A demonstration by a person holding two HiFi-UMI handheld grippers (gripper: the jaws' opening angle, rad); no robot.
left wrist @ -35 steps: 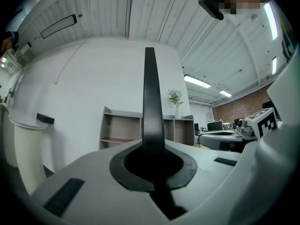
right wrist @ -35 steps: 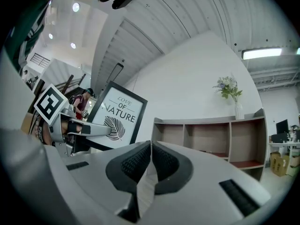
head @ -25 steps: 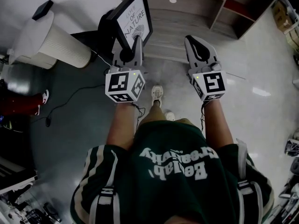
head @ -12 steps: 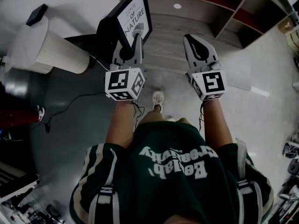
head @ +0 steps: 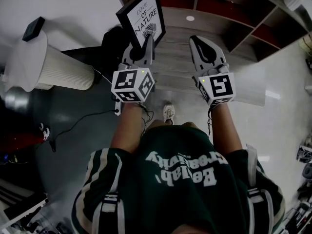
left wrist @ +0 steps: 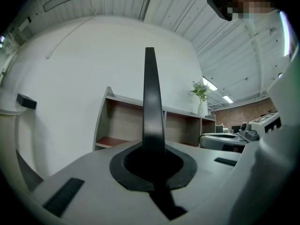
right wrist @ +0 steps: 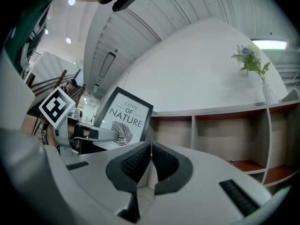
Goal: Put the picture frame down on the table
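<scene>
- Left gripper [head: 145, 48] is clamped right down on the bottom edge of the picture frame [head: 143, 18]. In the left gripper view, the frame's thin black edge [left wrist: 150, 93] stands straight up out of the closed jaws.
- The frame is up in the air in front of the person, roughly upright and tipped a bit, with its "LOVE OF NATURE" print facing them. It's resting on nothing.
- Right gripper [head: 204, 48] is level with the left one and just beside it. Its jaws are pressed together with nothing between them [right wrist: 150, 161], and the frame [right wrist: 124, 121] is off to its left.
- So this is the carrying stage; the put-down hasn't started.
- Straight ahead is an empty wooden shelf unit [head: 219, 18] against a white wall. A vase of flowers [right wrist: 255, 71] sits on top of it.
- A white ribbed cylinder thing [head: 53, 65] stands on the floor to the left.
- I honestly can't pick out the table in any view, so it might be outside the shot.
- Next move, I'd guess: find the table, lower the frame until its bottom edge or back is fully supported, and only then open the jaws. A frame that thin would tip over if it's let go early.
</scene>
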